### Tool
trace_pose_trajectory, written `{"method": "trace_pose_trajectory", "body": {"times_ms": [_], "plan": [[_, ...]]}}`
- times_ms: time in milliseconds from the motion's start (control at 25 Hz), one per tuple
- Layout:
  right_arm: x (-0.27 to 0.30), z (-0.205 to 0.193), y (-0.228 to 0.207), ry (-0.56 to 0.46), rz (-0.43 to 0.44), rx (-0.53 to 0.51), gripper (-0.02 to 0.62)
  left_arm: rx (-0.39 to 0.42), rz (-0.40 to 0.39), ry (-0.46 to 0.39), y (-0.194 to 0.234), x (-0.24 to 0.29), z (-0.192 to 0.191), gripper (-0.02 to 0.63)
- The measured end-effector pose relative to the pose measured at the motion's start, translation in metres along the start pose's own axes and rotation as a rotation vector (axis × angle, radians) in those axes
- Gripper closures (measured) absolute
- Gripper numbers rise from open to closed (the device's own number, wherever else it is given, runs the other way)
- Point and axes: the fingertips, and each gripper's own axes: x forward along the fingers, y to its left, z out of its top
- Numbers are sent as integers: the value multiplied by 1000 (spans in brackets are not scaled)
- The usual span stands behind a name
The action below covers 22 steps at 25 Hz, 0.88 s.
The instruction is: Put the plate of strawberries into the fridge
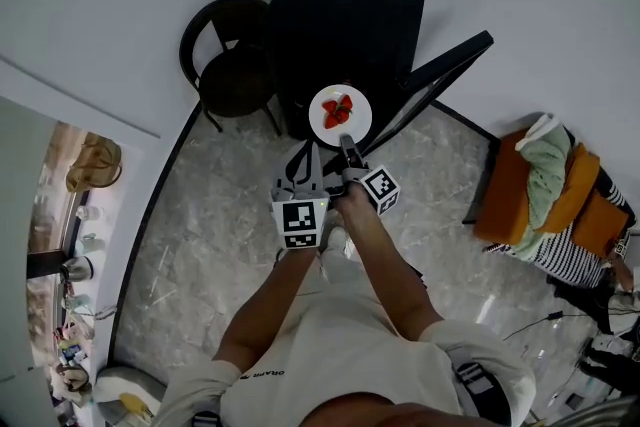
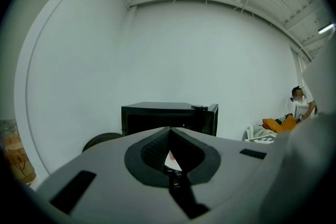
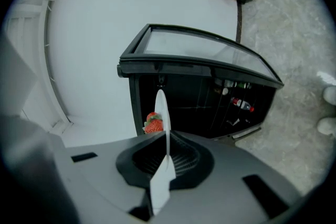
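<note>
Against the white wall stands the black fridge (image 1: 345, 10), the biggest thing here. Its door (image 1: 445, 75) is swung wide to the fridge's right, most likely so that the load can go straight in. Left of the fridge sits a round black chair (image 1: 235, 65), out of the carrying path and apparently no part of the job.

Just in front of the fridge's open mouth the white plate (image 1: 360, 105) is held in the air, not yet inside. It is kept level, I judge so that the fruit does not roll off.

The right hand-held gripper (image 1: 347, 147) is clamped on the plate's near rim. In the right gripper view the plate (image 3: 161, 107) shows edge-on between the closed pads, because this hand-held gripper is rolled onto its side to bite a flat rim.

The left hand-held gripper (image 1: 310, 155) reaches to the plate's near-left edge with its jaws closed together at the tips. A sliver of white shows in the gap behind the tips in the left gripper view. Whether this gripper props the plate or merely rides beside it, I cannot tell.

The strawberries (image 1: 337, 110) lie bunched at the plate's middle.

Count: one fridge, one door, one chair, one plate, two hand-held grippers. The strawberries look like about three, though the cluster is too small to count surely.
</note>
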Motion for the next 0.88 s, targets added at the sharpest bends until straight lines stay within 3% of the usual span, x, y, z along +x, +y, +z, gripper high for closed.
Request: {"method": "trace_pose_trajectory", "body": {"times_ms": [880], "plan": [[53, 8, -71, -45, -34, 2, 577, -2, -18, 44, 13, 36, -41, 601]]}}
